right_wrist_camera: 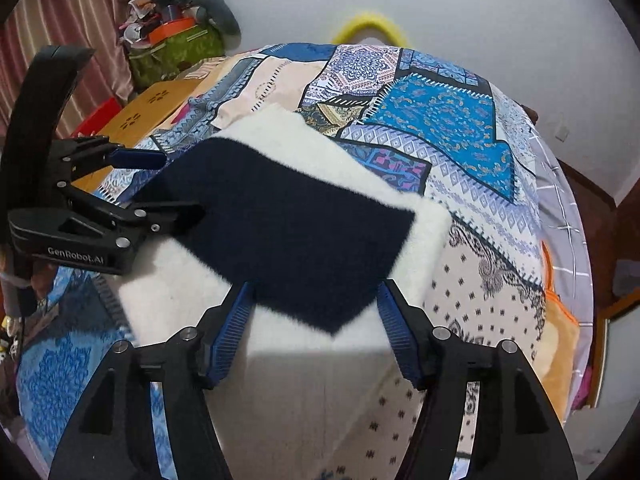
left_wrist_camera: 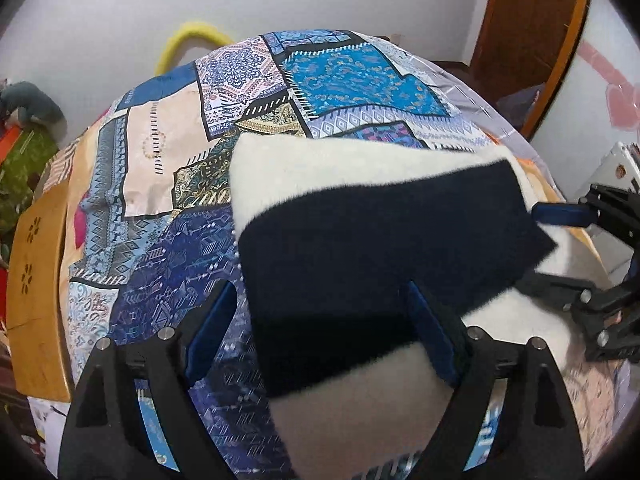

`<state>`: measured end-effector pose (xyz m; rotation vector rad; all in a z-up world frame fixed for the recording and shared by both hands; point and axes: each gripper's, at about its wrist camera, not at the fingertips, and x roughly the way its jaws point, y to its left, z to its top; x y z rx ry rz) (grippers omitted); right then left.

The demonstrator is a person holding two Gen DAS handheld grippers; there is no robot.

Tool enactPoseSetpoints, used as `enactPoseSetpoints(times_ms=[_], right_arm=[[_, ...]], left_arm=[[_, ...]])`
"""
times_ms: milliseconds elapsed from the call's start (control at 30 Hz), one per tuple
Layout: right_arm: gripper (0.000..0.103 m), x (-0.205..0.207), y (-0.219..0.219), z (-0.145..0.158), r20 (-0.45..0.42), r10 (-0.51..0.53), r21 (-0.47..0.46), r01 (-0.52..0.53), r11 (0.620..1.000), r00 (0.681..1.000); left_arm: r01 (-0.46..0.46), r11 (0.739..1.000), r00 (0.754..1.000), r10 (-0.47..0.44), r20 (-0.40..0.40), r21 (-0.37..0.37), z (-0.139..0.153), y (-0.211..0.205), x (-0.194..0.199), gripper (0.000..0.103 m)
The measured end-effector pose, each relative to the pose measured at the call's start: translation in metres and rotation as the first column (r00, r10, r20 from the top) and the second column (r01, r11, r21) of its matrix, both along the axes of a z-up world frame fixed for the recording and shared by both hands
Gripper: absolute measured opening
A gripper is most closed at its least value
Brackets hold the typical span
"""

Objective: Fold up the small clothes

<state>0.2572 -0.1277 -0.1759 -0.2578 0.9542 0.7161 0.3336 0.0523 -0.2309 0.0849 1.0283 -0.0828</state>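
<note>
Item: small fluffy garment in white fleece with a broad dark navy band [left_wrist_camera: 384,220], lying folded on a bed. The navy band runs slantwise across the top layer, with white pile showing above and below it. In the right wrist view the same garment [right_wrist_camera: 280,224] shows the band ending in a point at its near edge.

Surface: patchwork-print bedspread in blues, cream and black [left_wrist_camera: 332,76], spread under the garment on all sides.

Left gripper [left_wrist_camera: 320,320]: black frame, blue ribbed pads, jaws spread wide. It sits at the garment's left end; one pad is over the bedspread just off the cloth, the other over the navy band. Neither pad presses on the cloth.

Right gripper [right_wrist_camera: 316,320]: same make, jaws apart, straddling the pointed near edge of the navy band. The pads stand clear of the cloth on both sides.

Surroundings: yellow curved tube [left_wrist_camera: 192,40] against the white wall beyond the bed; light wooden board with flower-shaped cut-outs [left_wrist_camera: 36,264] beside the bed; brown wooden door [left_wrist_camera: 528,36] at the far right.
</note>
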Motion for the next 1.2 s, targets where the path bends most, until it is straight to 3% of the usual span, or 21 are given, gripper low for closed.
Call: enactPoseSetpoints(times_ms=[100, 167, 233, 467, 600, 700, 933, 1200], right_arm=[[0.062, -0.009, -0.008, 0.002, 0.003, -0.010, -0.001, 0.010, 1.000, 1.000], [0.073, -0.012, -0.013, 0.003, 0.006, -0.024, -0.006, 0.024, 1.000, 1.000], [0.075, -0.013, -0.018, 0.003, -0.004, -0.038, -0.003, 0.038, 0.999, 0.999], [0.080, -0.014, -0.040, 0.006, -0.046, -0.097, 0.045, 0.099, 0.994, 0.994], [0.087, -0.013, -0.046, 0.005, -0.051, -0.117, 0.067, 0.121, 0.990, 0.992], [0.088, -0.005, -0.051, -0.005, -0.119, -0.145, 0.109, 0.158, 0.981, 0.982], [0.093, 0.021, -0.061, -0.037, -0.353, -0.176, 0.232, 0.269, 0.935, 0.919], [0.094, 0.036, -0.059, -0.062, -0.503, -0.144, 0.305, 0.331, 0.893, 0.852]], left_arm=[[0.000, 0.999, 1.000, 0.000, 0.012, 0.032, 0.003, 0.001, -0.011, 0.094], [0.000, 0.999, 1.000, -0.001, 0.017, 0.041, 0.004, 0.003, -0.019, 0.094], [-0.005, 0.999, 1.000, 0.004, 0.019, 0.050, 0.006, 0.005, -0.027, 0.094], [-0.048, 0.999, 0.999, 0.048, 0.025, 0.009, 0.014, 0.019, -0.041, 0.095], [-0.106, 0.992, 0.994, 0.106, -0.011, -0.068, 0.011, 0.034, -0.039, 0.098], [-0.148, 0.978, 0.988, 0.141, -0.058, -0.144, 0.003, 0.042, -0.033, 0.099], [-0.216, 0.926, 0.972, 0.174, -0.160, -0.308, -0.017, 0.053, -0.017, 0.099], [-0.255, 0.862, 0.958, 0.165, -0.233, -0.438, -0.035, 0.056, 0.004, 0.099]])
